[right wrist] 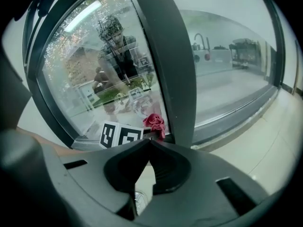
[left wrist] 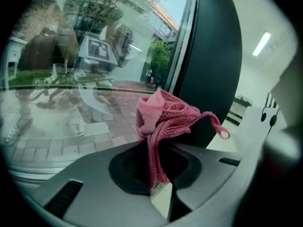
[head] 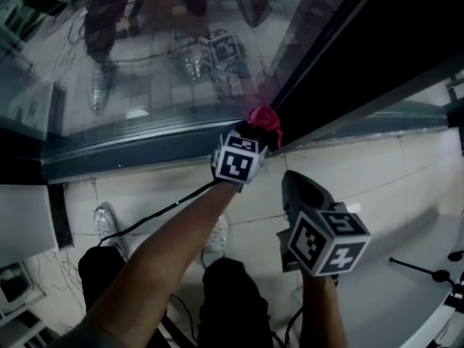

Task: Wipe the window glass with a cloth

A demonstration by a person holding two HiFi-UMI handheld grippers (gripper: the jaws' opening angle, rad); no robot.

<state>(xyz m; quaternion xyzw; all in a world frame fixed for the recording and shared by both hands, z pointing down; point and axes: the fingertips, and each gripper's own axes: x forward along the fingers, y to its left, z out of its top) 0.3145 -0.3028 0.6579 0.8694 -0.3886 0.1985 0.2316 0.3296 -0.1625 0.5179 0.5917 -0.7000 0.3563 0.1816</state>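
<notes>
Your left hand-held gripper (left wrist: 154,173) is squeezed shut on the pink cloth (left wrist: 165,115), down by the bottom corner of the window glass (left wrist: 71,79). Your right hand-held gripper (right wrist: 147,157) is closed on nothing. The cloth looks soft, light and floppy, so hold its bunched middle.

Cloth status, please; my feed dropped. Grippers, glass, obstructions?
Left gripper shut on cloth, at glass lower corner beside frame. Right gripper shut, empty, off the glass. Nothing in the way.

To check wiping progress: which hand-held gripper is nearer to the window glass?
Left. The left hand-held gripper holds the pink cloth by the window glass; the right hand-held gripper hangs back, shut and empty.
</notes>
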